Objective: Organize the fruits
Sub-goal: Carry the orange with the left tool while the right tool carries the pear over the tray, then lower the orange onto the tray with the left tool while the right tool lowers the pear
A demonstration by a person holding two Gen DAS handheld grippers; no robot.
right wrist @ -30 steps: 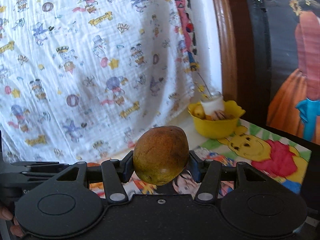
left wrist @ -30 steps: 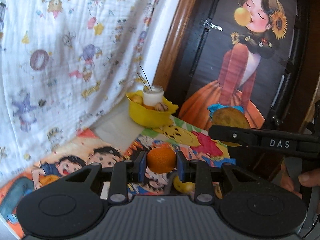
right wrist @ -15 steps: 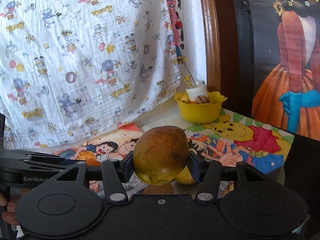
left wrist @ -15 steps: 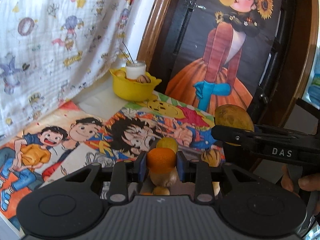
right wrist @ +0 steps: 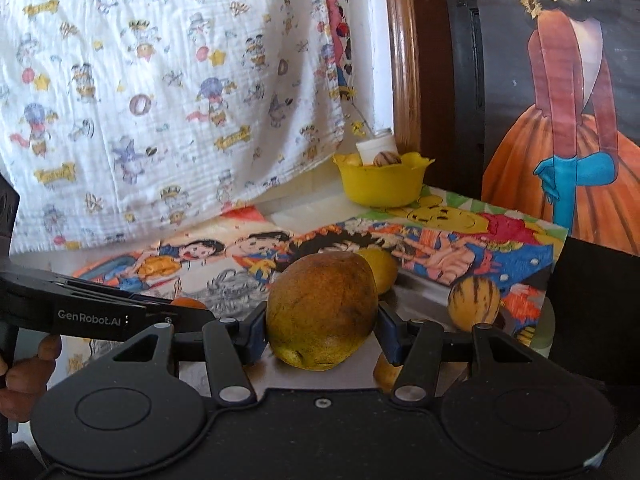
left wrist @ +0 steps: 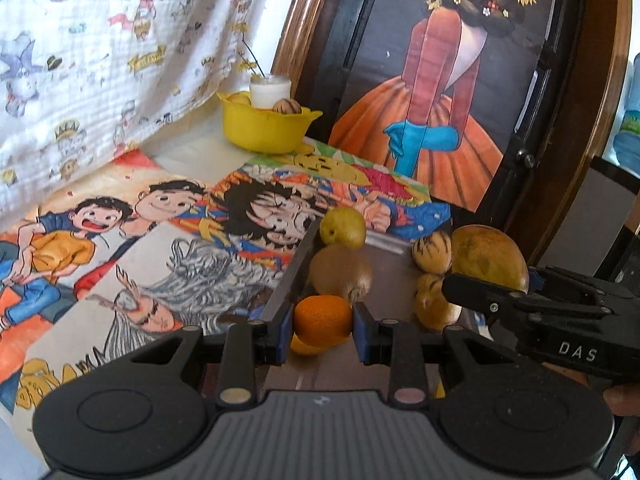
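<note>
Gripping an orange (left wrist: 322,321), the left claw (left wrist: 320,330) hangs just above a tray (left wrist: 294,268) of fruit by the tabletop's edge; lower it gently into a gap, then release. "DAS" reads on the right claw (left wrist: 532,296) alongside.

From the right view, that claw (right wrist: 322,330) clamps a mango (right wrist: 322,314) over the same tray; "GenRobot.AI" marks the left claw

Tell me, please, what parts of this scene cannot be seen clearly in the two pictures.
- Left wrist view: the tray floor near the camera, behind the left gripper and its orange.
- Right wrist view: fruit behind the mango in the right gripper.
- Both views: yellow bowl contents, mostly below its rim.
</note>
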